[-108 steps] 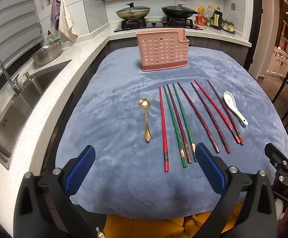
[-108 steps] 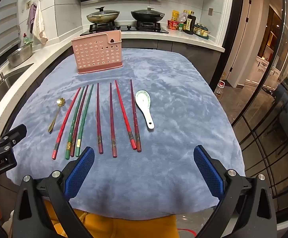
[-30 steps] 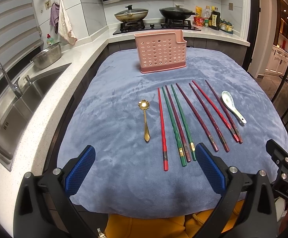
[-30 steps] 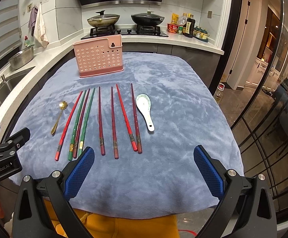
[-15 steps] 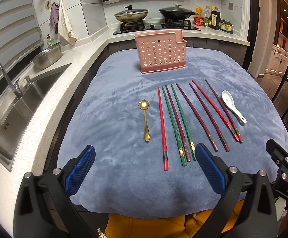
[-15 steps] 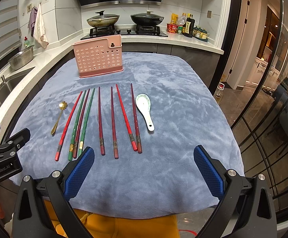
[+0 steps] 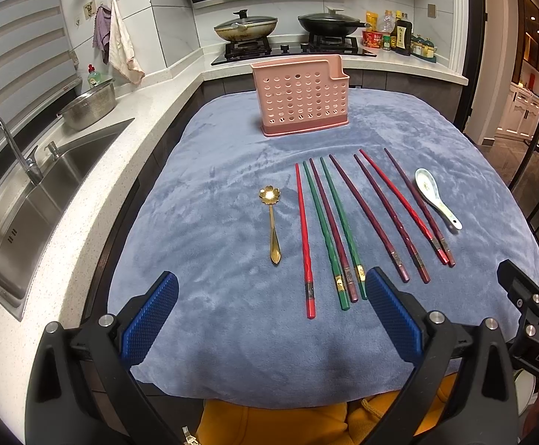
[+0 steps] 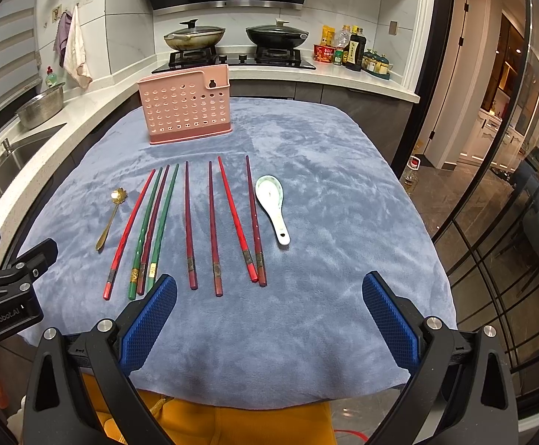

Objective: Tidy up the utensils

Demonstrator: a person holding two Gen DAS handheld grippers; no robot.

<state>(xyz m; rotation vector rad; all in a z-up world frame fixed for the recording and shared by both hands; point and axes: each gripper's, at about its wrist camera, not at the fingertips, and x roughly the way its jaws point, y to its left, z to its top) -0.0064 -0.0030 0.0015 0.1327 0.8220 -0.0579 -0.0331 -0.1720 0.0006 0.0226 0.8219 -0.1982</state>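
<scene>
A pink perforated utensil holder (image 7: 301,102) (image 8: 186,109) stands upright at the far side of the blue cloth. In front of it lie a gold flower-bowl spoon (image 7: 272,222) (image 8: 110,218), several red, green and maroon chopsticks (image 7: 338,230) (image 8: 187,222) side by side, and a white ceramic spoon (image 7: 434,198) (image 8: 273,204) at the right. My left gripper (image 7: 271,319) is open and empty above the cloth's near edge, short of the chopstick ends. My right gripper (image 8: 269,319) is open and empty, also at the near edge.
The blue cloth (image 7: 210,200) covers the table. A sink (image 7: 39,200) and white counter lie to the left, with a steel bowl (image 7: 91,105). A stove with two pans (image 7: 288,27) is behind. Glass doors (image 8: 510,222) stand at the right.
Both grippers have stayed nearly still, only drifting slightly. Nothing on the cloth has moved.
</scene>
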